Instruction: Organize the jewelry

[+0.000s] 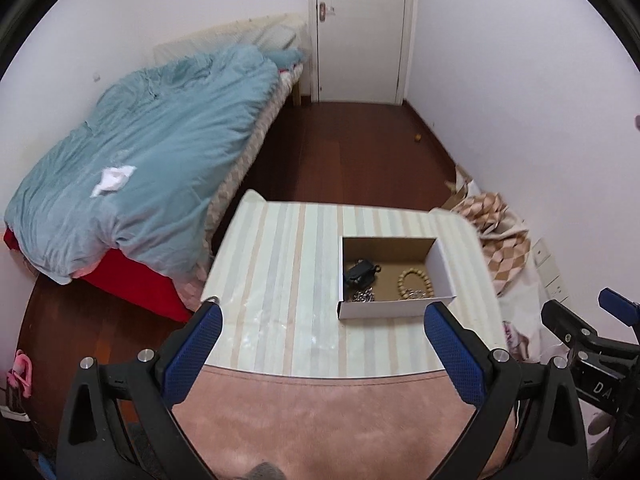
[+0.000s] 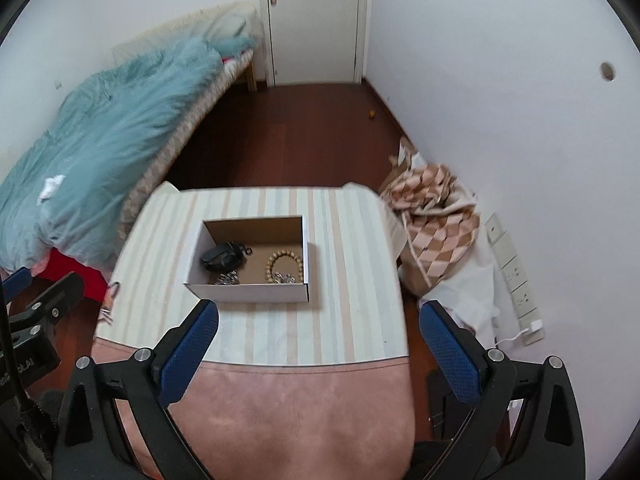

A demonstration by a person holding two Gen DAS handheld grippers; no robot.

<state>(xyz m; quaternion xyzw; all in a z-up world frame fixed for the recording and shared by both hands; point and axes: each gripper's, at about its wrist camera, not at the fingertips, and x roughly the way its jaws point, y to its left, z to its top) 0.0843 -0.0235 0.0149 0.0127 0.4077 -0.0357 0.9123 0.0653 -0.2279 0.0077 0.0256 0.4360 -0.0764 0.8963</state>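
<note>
An open cardboard box [image 1: 384, 310] [image 2: 248, 293] with white outer walls stands on the striped table top [image 1: 288, 280] [image 2: 352, 280]. Inside lie a black item [image 1: 362, 272] [image 2: 222, 258], a wooden bead bracelet [image 1: 412, 280] [image 2: 282, 264] and silver chain pieces [image 1: 362, 296] [image 2: 228, 279]. My left gripper [image 1: 324, 320] is open and empty, held above the table's near side, in front of the box. My right gripper [image 2: 320, 320] is open and empty, also short of the box. The right gripper shows at the right edge of the left wrist view [image 1: 592, 340].
A pink cloth [image 1: 320, 420] [image 2: 280, 412] covers the table's near end. A bed with a blue duvet [image 1: 140, 160] [image 2: 92, 120] stands to the left. A checked blanket heap [image 1: 500, 232] [image 2: 436, 220] lies to the right by the wall. A small metal item [image 2: 110, 300] hangs at the table's left edge.
</note>
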